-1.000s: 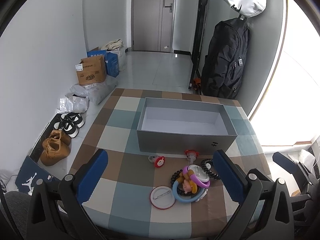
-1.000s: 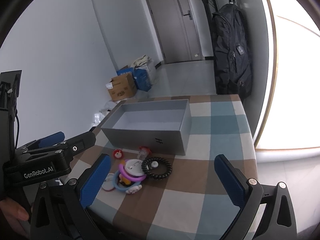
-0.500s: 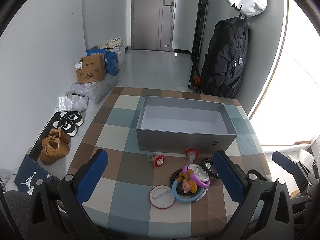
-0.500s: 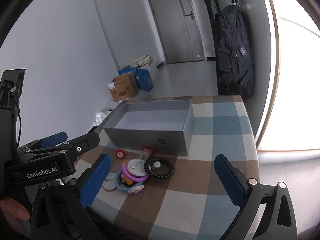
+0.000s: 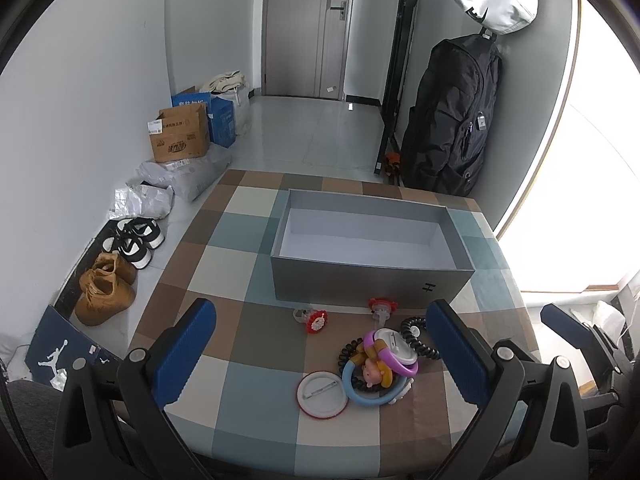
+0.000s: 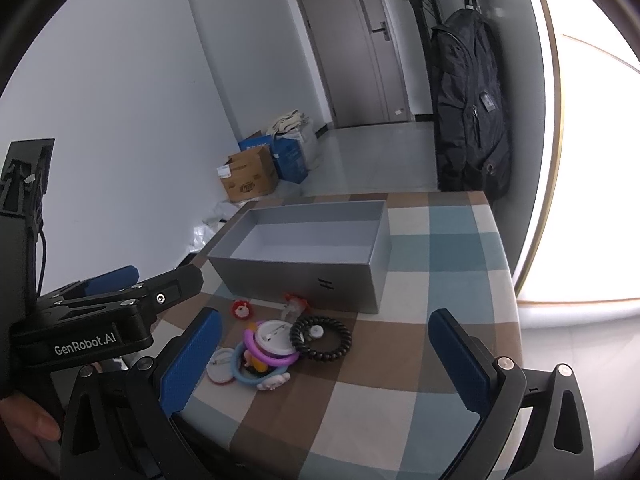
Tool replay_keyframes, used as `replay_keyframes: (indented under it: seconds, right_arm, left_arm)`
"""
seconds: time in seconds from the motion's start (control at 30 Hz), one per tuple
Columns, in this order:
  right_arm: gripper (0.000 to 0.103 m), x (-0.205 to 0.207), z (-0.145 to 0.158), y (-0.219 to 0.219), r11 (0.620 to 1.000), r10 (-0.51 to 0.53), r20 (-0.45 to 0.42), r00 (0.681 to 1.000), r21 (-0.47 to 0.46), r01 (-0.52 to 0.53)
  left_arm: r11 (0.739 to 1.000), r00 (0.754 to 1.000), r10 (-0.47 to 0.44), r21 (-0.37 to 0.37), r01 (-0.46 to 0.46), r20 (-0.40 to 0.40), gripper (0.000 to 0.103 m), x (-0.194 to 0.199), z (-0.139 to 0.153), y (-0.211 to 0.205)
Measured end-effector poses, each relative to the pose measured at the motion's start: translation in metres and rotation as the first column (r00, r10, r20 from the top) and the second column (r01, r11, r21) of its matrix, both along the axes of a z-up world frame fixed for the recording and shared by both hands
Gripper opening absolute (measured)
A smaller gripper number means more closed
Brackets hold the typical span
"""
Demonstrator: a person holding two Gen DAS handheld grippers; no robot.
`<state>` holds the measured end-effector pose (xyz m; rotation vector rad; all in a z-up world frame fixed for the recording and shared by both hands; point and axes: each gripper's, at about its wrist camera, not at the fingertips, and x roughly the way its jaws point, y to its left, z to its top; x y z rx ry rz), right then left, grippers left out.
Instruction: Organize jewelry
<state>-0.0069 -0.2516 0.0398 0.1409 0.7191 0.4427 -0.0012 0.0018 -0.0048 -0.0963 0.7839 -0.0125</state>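
Note:
A grey open box (image 5: 372,280) (image 6: 304,284) stands empty on the checked tablecloth (image 5: 240,344). In front of it lies a pile of trinkets: a blue ring (image 5: 360,398), a purple ring (image 5: 394,366) (image 6: 276,356) around a white disc, a black coil band (image 5: 416,340) (image 6: 320,338), a round white badge with a red rim (image 5: 322,396) (image 6: 220,368), and two small red charms (image 5: 316,320) (image 5: 382,306). My left gripper (image 5: 320,352) hovers open above the pile. My right gripper (image 6: 324,356) is open too, to the right of the left one (image 6: 100,320).
Past the table's left edge lie shoes (image 5: 132,240), brown boots (image 5: 104,288), cardboard boxes (image 5: 180,136) and plastic bags (image 5: 180,180). A black backpack (image 5: 452,120) hangs at the far right by a coat stand. A bright window (image 6: 592,160) runs along the right.
Both views have shifted slightly, with the pile and box sitting a touch lower and nearer in the right wrist view. Nothing on the table has moved.

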Motion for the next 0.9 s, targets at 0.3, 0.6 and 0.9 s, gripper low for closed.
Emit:
replay_keyframes:
  seconds: [0.3,0.6,0.9]
  right_arm:
    - [0.103,0.014,-0.013,-0.001,1.0,0.019,-0.086,0.996,0.026,-0.017]
    - [0.094,0.038,-0.045,0.014,0.996,0.08,-0.243,0.967,0.055,-0.068]
    - [0.071,0.052,-0.06,0.028,0.995,0.093,-0.302,0.949,0.006,-0.096]
  left_arm:
    - [0.995,0.995,-0.006,-0.101,-0.004,-0.096,0.102,0.019,-0.01,0.027]
    - [0.989,0.985,-0.021,-0.145,-0.005,-0.173,0.102,0.034,-0.019,0.043]
    - [0.986,0.973,-0.042,-0.165,0.004,-0.227,0.102,0.037,-0.023,0.05]
